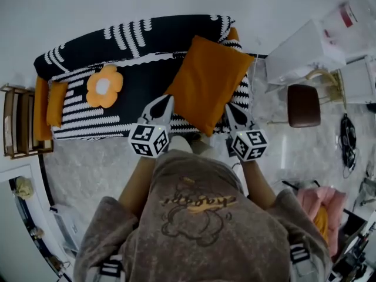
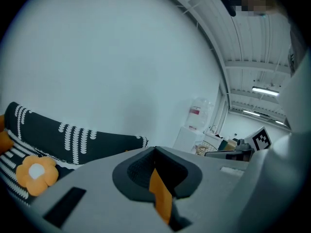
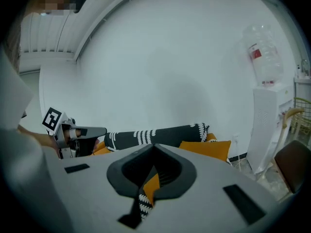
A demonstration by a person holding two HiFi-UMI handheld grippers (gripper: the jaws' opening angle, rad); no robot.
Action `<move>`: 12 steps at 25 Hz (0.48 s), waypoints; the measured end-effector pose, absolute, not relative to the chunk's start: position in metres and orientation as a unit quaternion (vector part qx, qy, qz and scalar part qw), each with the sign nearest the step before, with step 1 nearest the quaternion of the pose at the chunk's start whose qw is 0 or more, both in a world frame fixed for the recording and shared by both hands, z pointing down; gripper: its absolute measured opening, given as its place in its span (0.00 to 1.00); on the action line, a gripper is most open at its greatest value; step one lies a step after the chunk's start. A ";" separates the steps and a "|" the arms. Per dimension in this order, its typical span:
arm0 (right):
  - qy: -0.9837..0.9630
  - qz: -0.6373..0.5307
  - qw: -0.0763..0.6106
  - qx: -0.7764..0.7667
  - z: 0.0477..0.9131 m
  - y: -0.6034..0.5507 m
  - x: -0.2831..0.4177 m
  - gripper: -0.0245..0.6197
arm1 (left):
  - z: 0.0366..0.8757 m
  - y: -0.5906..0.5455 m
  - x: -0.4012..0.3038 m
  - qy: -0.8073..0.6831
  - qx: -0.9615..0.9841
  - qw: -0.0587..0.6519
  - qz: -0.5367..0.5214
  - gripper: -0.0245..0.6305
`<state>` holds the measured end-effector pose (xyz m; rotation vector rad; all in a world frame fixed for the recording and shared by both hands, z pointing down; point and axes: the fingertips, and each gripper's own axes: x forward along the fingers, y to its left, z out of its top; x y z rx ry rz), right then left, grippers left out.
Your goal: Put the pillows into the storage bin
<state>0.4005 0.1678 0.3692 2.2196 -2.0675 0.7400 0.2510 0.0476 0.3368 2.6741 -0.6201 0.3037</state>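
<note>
Gripping orange pillow (image 1: pixel 207 81) by near edge: left gripper (image 1: pixel 165 103), right gripper (image 1: pixel 231 110) each clamped on fabric above sofa (image 1: pixel 147 40). Pillow likely light, soft, floppy; corners give best hold.

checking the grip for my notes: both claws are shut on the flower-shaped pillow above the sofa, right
Not the flower-shaped pillow: it lies untouched on the sofa. The left claw and right claw are both shut on the large orange pillow, as the head view shows.
</note>
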 end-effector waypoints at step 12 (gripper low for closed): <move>-0.604 0.281 -0.007 0.746 0.397 0.123 0.453 0.21 | 0.357 -0.016 0.302 -0.182 0.952 0.203 0.136 0.18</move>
